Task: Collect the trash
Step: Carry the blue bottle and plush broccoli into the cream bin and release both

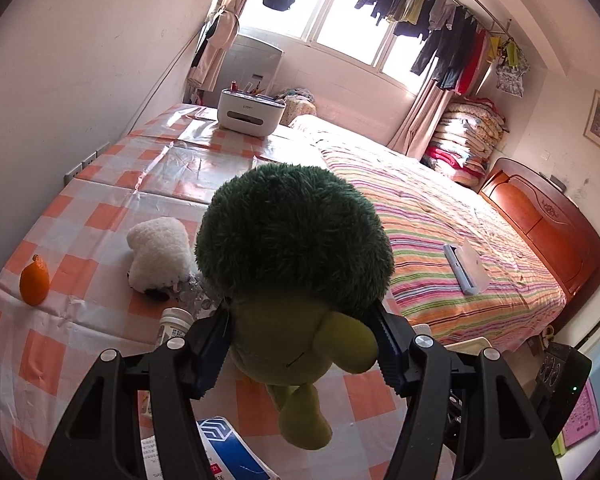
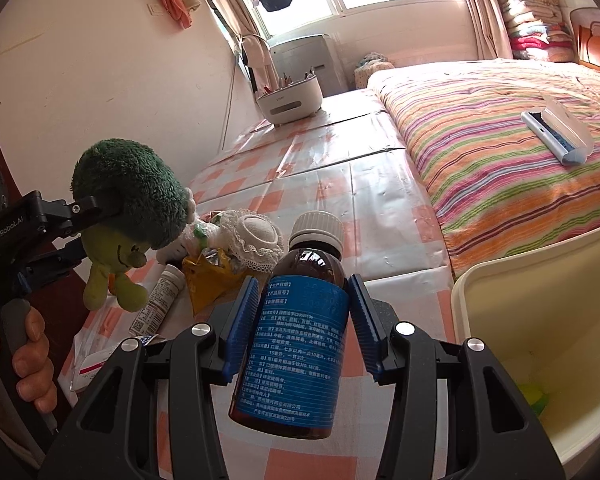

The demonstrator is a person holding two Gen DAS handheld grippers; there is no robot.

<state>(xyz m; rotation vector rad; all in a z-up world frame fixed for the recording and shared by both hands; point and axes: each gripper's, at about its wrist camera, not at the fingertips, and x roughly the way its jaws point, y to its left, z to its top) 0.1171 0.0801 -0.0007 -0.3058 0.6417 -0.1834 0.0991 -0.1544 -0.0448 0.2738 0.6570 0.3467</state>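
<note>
Right wrist view: the striped bed (image 2: 500, 152) fills the far right, and the checked tabletop (image 2: 340, 184) runs alongside it toward the window. A cream trash bin (image 2: 540, 320) stands open at the right edge, just beside the tabletop's near corner, with something yellow-green lying in its bottom. The right gripper (image 2: 304, 316) has its jaws clamped on a brown medicine bottle (image 2: 296, 340): the blue ribbed pads press the blue label on both sides, the white cap points away from the camera, and the bottle's base hangs toward the lens, clear of the tabletop and left of the bin.

At the left, a hand (image 2: 24, 360) grips the handle of the left gripper (image 2: 100, 220), whose jaws are closed on a plush broccoli toy (image 2: 128, 192); its pale green body and legs dangle below the jaws, above the tabletop. Behind it lie a lace-trimmed white doll (image 2: 252, 240), a yellow foil wrapper (image 2: 208, 280) and a small white labelled bottle (image 2: 160, 300) on its side.

Left wrist view: the broccoli toy (image 1: 296, 240) sits between the jaws of the left gripper (image 1: 304, 344), the pads squeezing its light green body just below the dark green head. On the tabletop (image 1: 80, 340) beyond are a white plush (image 1: 160, 252), a small orange fruit (image 1: 34, 280) and, nearest the lens, a blue-and-white box (image 1: 228, 452).
</note>
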